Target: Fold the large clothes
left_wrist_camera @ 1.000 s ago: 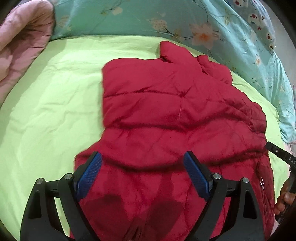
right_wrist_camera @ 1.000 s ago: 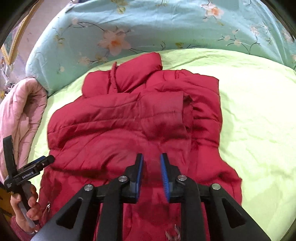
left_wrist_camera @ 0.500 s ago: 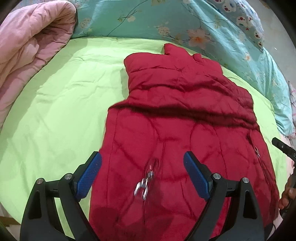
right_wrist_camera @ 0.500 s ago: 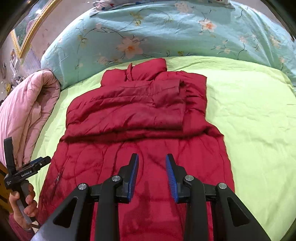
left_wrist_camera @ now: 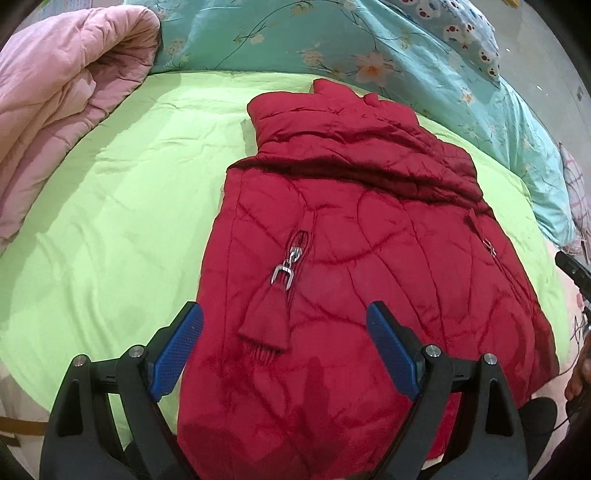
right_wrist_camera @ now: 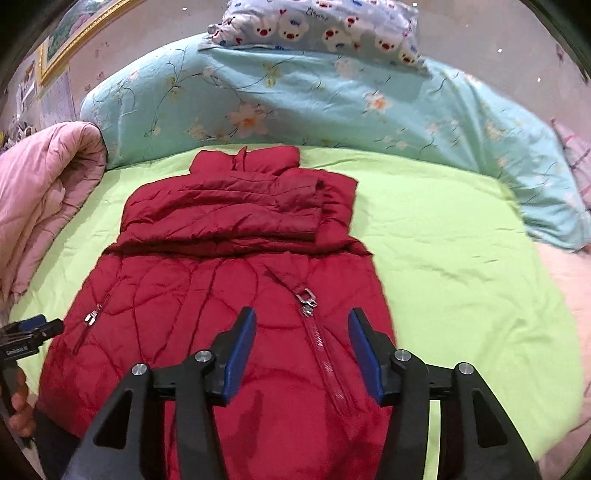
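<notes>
A red quilted jacket [left_wrist_camera: 369, 236] lies flat on the lime green bed sheet [left_wrist_camera: 122, 206], its sleeves folded across the chest below the collar; it also shows in the right wrist view [right_wrist_camera: 221, 280]. Two metal zipper pulls [right_wrist_camera: 308, 297] lie on its lower front. My left gripper [left_wrist_camera: 284, 343] is open and empty above the jacket's hem. My right gripper [right_wrist_camera: 301, 347] is open and empty above the hem on the other side. The left gripper also shows at the left edge of the right wrist view [right_wrist_camera: 29, 332].
A rolled pink quilt [left_wrist_camera: 55, 110] lies along the left side of the bed. A teal floral duvet [right_wrist_camera: 314, 96] is piled at the head, with a pillow with printed faces [right_wrist_camera: 317, 26] on top. The sheet [right_wrist_camera: 461, 251] right of the jacket is bare.
Both grippers have pulled back from the jacket toward the foot of the bed. The right gripper's jaws have opened wide. The jacket's lower half now lies spread out flat.
</notes>
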Available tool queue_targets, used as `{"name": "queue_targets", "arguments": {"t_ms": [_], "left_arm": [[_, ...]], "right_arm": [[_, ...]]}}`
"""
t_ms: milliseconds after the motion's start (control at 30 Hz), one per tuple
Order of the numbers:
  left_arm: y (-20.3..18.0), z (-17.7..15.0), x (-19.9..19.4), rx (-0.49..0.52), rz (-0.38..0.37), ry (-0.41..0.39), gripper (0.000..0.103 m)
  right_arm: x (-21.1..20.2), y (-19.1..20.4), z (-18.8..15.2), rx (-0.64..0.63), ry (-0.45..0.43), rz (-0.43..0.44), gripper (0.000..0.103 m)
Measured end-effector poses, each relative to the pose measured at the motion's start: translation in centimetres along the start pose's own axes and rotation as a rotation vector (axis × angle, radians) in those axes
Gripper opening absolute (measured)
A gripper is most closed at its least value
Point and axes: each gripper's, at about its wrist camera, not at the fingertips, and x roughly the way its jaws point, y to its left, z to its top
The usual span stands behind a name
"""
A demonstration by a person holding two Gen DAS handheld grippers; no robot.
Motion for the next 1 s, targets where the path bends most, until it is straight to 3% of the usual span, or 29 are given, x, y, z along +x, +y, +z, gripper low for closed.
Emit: {"name": "queue_targets", "arguments": {"t_ms": [500, 667, 767, 1000], "left_arm": [[1.0, -2.4, -2.7, -0.008, 0.035, -0.007, 0.091], [1.7, -3.1, -2.8, -0.014, 0.033, 0.016, 0.091], [1.9, -3.7, -3.0, -0.005, 0.04, 0.025, 0.091], [3.3, -4.9, -3.2, -0.02, 0.035, 0.041, 0.091]], "right_arm": [[-5.0, 0.1, -3.3, -0.04, -0.018, -0.063, 0.062], [-5.9, 0.8, -4.4, -0.078, -0.017, -0.072, 0.069], [-5.7, 0.0, -5.0, -0.053, -0.002, -0.018, 0.071], [-4.8, -3.2, -6.6, -0.015, 0.046, -0.057, 0.071]]}}
